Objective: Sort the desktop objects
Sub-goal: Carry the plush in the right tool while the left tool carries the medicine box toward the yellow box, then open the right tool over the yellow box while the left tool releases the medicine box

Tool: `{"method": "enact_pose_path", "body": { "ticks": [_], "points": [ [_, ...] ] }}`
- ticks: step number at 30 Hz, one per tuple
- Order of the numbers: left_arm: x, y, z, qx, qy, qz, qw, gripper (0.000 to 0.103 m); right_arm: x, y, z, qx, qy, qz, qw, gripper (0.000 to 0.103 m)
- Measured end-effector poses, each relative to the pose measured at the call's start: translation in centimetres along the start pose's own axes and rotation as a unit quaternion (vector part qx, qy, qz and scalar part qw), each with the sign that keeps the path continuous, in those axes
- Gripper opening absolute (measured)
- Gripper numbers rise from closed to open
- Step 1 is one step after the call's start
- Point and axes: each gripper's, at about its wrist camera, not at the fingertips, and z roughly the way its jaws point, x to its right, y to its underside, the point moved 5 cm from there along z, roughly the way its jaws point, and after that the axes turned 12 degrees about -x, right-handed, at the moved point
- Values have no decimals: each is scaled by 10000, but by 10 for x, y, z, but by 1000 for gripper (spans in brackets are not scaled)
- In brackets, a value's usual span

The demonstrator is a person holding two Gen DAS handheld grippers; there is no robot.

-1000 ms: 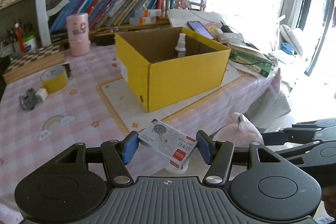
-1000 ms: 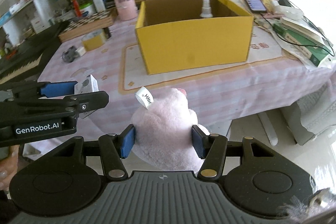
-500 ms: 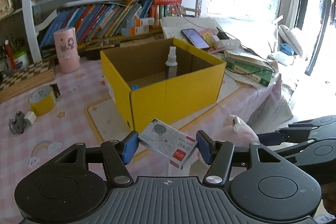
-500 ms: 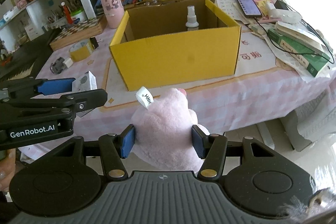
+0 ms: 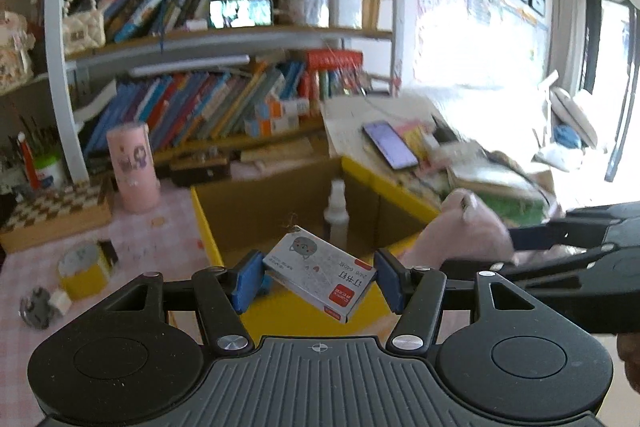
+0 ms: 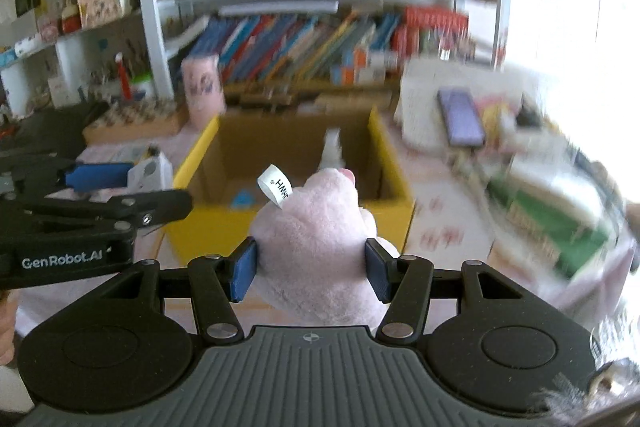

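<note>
A desk covered by a pink checked tablecloth (image 5: 168, 227) is shown before a bookshelf (image 5: 224, 39) whose shelves are packed with leaning books; a phone with a lit screen (image 5: 240, 13) is propped on the upper shelf, and a cream quilted handbag (image 5: 82, 27) is seen at its left end. Bright daylight is admitted at the right, where detail is washed out. On the cloth, an open yellow cardboard box (image 5: 204, 223) is placed near the middle, with a white spray bottle (image 5: 336, 215) standing upright inside it and a small blue object (image 6: 242, 199) lying on its floor. A pink cylindrical tin (image 5: 134, 167) is set behind the box's left corner, a wooden chessboard (image 5: 56, 207) further left, and a yellow tape roll (image 5: 82, 267) nearer the front. A dark smartphone (image 5: 390, 145) rests on papers to the right of the box.

A small white staple box (image 5: 320, 273) with red lettering is pinched, tilted, by the left gripper (image 5: 318, 281) just above the box's near wall. A pink plush toy (image 6: 316, 247) bearing a white tag (image 6: 275, 190) is squeezed by the right gripper (image 6: 312, 269), also held at the near wall. Much of the right wrist view is motion-blurred.
</note>
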Motion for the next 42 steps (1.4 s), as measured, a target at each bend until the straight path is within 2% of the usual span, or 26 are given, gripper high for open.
{"method": "enact_pose_path", "body": {
  "ticks": [7,13,17,24,31,37,42],
  "points": [
    [1,-30,17,287,-426,-97,9986,59,28,-54,4,668,56,-286,9973,53],
    [-5,-40,46,104,-785,-149,9967,59,34,-86,26,840,-262,-490,9949,53],
    [-3,-36,66,-117,-892,-31,9959,59,31,-94,48,632,-574,-638,9943,53],
    [-8,-29,96,-459,-1005,-145,9938,59,24,-92,92,135,-751,-977,9923,53],
    [-9,-24,120,-833,-969,-100,9917,60,30,-86,132,-660,-1085,-813,9886,54],
    [-5,-16,131,-1073,-920,-71,9899,60,36,-76,154,-1145,-1226,-617,9839,54],
    [-7,-16,135,-1113,-859,-276,9897,61,36,-77,158,-1119,-1184,-751,9838,56]
  ]
}}
